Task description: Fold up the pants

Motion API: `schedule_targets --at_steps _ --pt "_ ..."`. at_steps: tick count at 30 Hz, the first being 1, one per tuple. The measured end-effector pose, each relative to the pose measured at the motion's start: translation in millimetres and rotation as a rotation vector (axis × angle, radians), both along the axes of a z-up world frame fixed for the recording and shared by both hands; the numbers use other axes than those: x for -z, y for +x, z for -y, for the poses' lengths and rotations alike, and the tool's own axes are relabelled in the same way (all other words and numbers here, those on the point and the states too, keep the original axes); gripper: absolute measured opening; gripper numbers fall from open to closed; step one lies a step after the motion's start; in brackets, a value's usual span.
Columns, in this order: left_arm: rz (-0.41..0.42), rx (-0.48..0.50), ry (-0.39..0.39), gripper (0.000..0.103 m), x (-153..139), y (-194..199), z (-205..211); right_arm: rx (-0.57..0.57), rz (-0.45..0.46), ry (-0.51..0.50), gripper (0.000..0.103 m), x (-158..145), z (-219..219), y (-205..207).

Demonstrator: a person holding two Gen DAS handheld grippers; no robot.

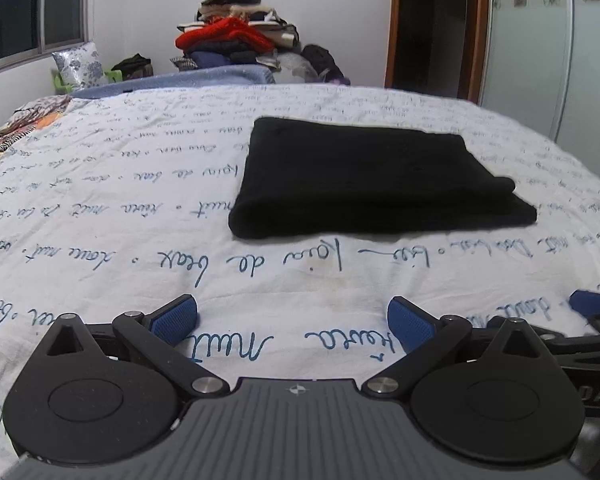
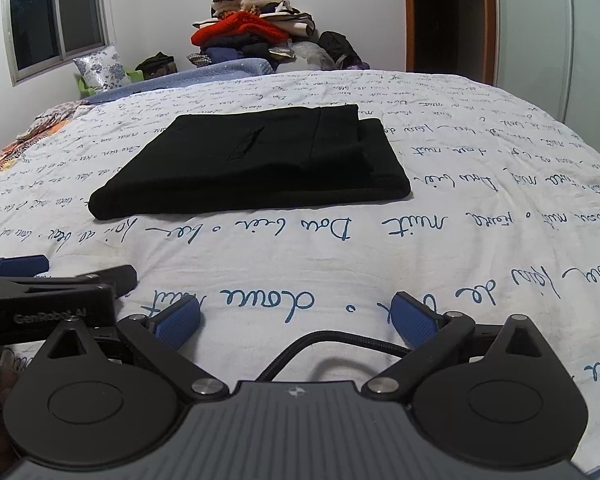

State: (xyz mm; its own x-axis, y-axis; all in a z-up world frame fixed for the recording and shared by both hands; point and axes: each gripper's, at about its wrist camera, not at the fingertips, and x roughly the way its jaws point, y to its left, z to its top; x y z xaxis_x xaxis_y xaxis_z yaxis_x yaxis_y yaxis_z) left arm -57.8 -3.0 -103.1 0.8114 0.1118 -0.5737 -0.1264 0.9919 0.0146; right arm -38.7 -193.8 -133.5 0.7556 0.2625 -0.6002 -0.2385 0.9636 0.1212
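Black pants [image 2: 256,160] lie folded mid-frame on the bedspread [image 2: 380,248]; both grippers [image 1: 292,322] [image 2: 296,322] hover spread, empty, seemingly finished.

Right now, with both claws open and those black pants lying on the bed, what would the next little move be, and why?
Probably none on the cloth: draw both back. The black pants already lie as a flat folded rectangle on the bedspread. The left gripper and right gripper are open, empty and short of them.
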Motion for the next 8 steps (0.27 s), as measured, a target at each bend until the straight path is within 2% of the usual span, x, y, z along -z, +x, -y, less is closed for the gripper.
schedule_targets --at_steps 2,5,8 --pt "0.016 -0.015 0.022 0.101 -5.0 -3.7 2.9 0.006 0.000 0.004 0.103 -1.6 0.0 0.2" --pt "0.010 -0.034 -0.012 0.101 -11.1 -5.8 -0.6 0.019 -0.006 0.021 0.102 -5.2 2.5 1.4" --pt "-0.010 -0.031 -0.015 0.102 -14.4 -7.3 -1.2 0.041 -0.009 0.024 0.102 -10.7 4.3 2.1"
